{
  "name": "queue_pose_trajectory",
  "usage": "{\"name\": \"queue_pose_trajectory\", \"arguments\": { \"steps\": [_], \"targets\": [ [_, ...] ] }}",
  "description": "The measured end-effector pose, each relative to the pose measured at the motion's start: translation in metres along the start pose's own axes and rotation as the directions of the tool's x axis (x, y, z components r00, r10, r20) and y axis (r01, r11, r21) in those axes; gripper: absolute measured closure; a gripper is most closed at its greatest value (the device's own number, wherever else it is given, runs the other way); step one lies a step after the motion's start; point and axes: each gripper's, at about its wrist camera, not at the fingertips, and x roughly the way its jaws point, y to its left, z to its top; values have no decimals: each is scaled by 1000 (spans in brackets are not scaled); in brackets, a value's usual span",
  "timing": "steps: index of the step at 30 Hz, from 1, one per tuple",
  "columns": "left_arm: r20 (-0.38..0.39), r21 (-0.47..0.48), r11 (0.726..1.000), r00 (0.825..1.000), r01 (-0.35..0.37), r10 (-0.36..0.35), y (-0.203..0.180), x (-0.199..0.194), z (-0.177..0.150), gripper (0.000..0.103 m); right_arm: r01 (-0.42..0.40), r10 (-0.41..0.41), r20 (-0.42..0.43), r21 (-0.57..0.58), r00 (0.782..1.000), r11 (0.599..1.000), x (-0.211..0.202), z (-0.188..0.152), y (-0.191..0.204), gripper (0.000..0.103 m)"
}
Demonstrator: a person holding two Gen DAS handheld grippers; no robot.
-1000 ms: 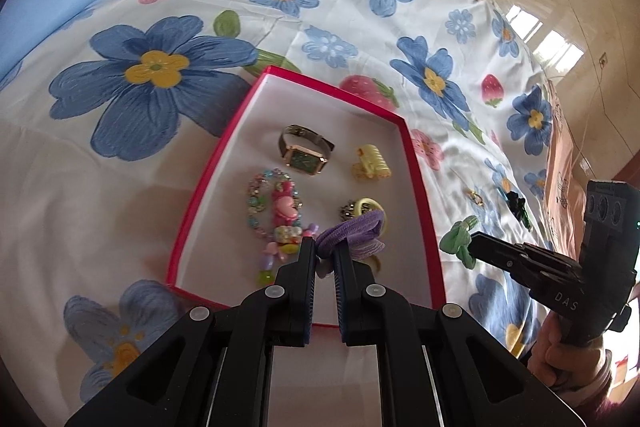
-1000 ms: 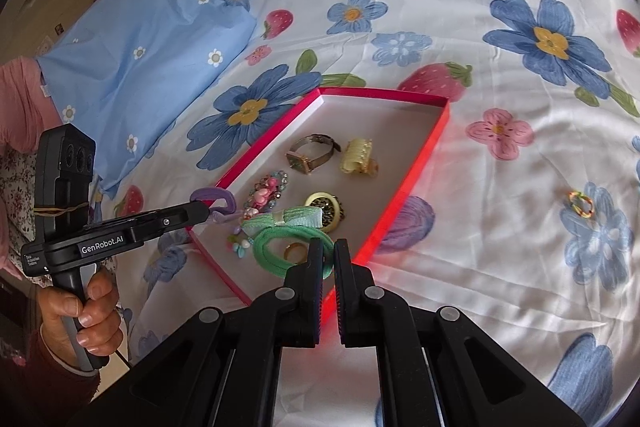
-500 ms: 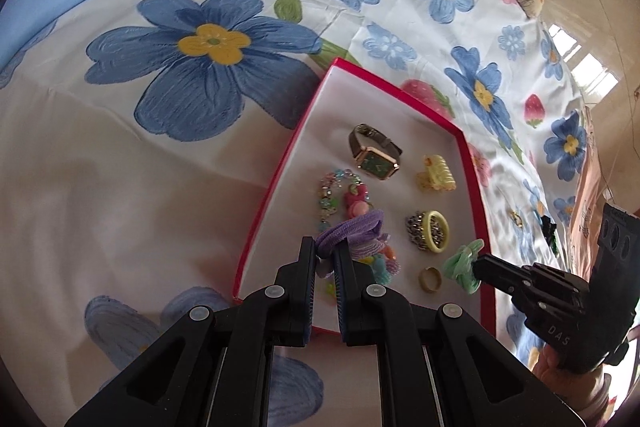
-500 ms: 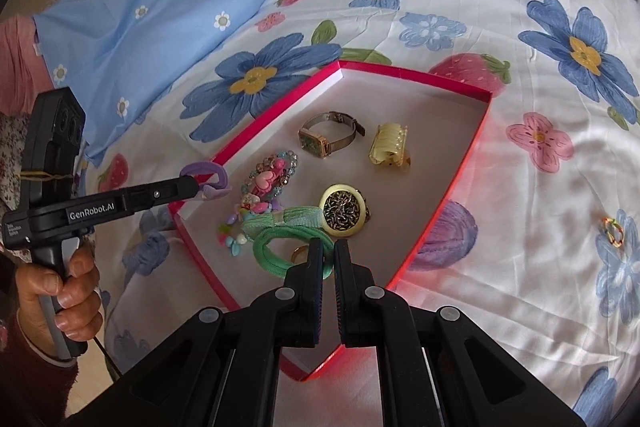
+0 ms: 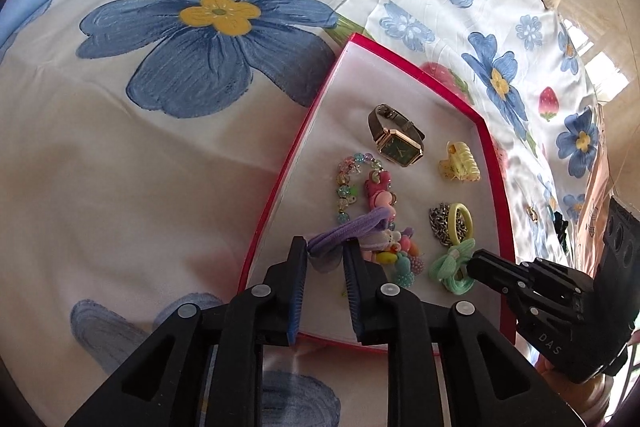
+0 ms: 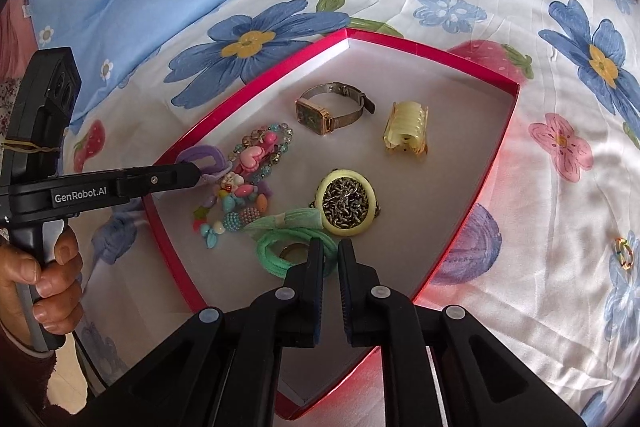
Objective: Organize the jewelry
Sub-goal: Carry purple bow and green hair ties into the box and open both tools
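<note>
Step in hand: placement of two hair ties into the red tray [image 5: 496,187] on the bed. The left gripper [image 5: 325,255] has its fingers slightly apart, with the purple hair tie [image 5: 344,229] caught between the tips, above the beaded bracelet [image 6: 256,163] at the tray's near-left edge. The right gripper [image 6: 330,259] has its fingers narrowly parted, pinching the green hair tie [image 6: 280,251], which rests on the tray floor beside the yellow ring [image 6: 348,205]. Next move, as judged: spread each pair of fingers, then lift clear without dragging neighbouring pieces.
</note>
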Motion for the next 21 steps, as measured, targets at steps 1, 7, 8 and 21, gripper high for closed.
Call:
{"name": "queue_pose_trajectory", "arguments": {
  "steps": [1, 7, 8, 21],
  "targets": [
    [1, 2, 1000, 1000, -2, 2, 0, 0, -1, 83, -2, 2, -1, 3, 1000, 1000, 0, 0, 0, 93],
    [8, -2, 1000, 1000, -2, 2, -1, -4, -3, 68, -19, 18, 9, 23, 1000, 1000, -4, 0, -3, 84],
    [8, -2, 1000, 1000, 3, -3, -1, -5, -4, 67, -23, 22, 16, 27, 1000, 999, -7, 0, -3, 81],
    [22, 22, 1000, 1000, 2, -2, -5, -22, -13, 62, -44, 36, 99, 79, 994, 996, -34, -6, -11, 65]
  ]
}}
